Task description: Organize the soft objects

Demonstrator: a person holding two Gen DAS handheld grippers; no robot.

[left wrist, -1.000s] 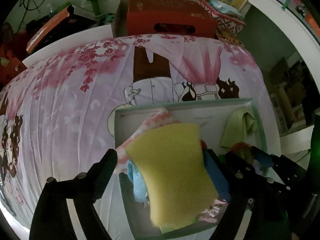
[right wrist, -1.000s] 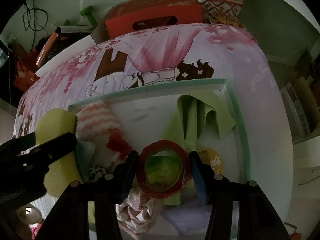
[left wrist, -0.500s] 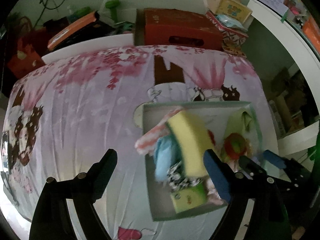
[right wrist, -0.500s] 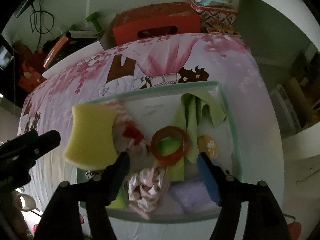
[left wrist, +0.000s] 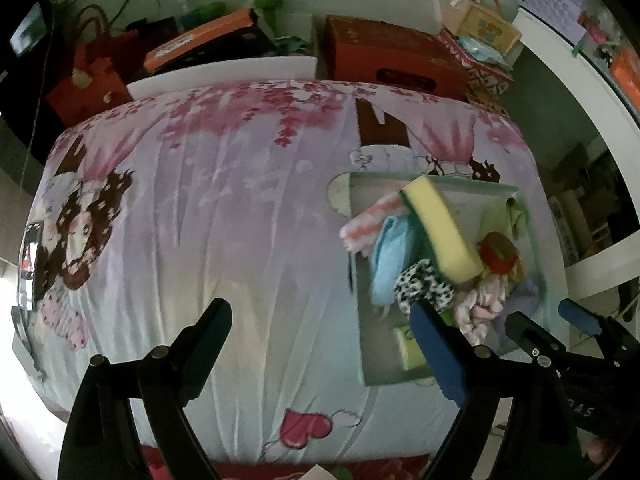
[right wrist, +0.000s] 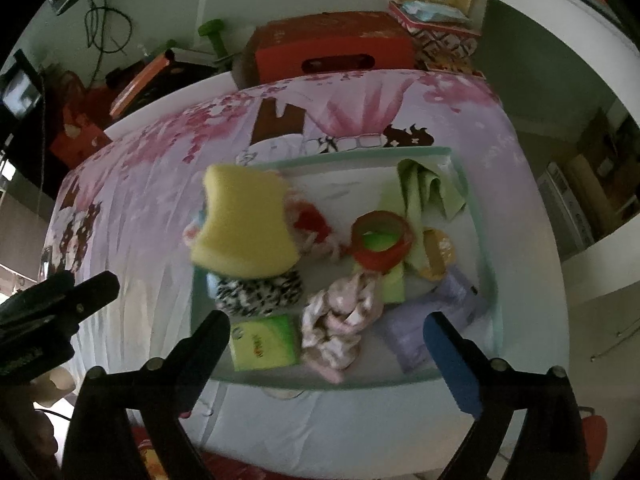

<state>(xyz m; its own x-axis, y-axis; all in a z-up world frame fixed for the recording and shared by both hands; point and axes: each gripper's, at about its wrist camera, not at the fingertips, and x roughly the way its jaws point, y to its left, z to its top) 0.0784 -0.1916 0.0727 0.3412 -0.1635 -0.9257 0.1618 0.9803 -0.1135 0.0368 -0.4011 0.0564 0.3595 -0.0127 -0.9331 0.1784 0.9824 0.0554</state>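
A white tray with a teal rim lies on the pink printed bedspread. It holds a pile of soft things. A yellow sponge leans on its left side, and a red ring scrunchie sits mid-tray. There are also a green cloth, a black-and-white scrunchie and a pink patterned cloth. My right gripper hangs above the tray's near edge, its jaws opening with nothing between them. My left gripper stands open and bare over the bedspread, left of the tray.
A red box and patterned boxes stand behind the bed. Orange and dark boxes crowd the back left. The tray also holds a green packet and a lilac pack. The bed drops off at the right.
Both grippers have pulled back and up from the tray. The right jaws spread and let go of the red scrunchie. The left gripper has moved left, leaving the sponge on the pile.
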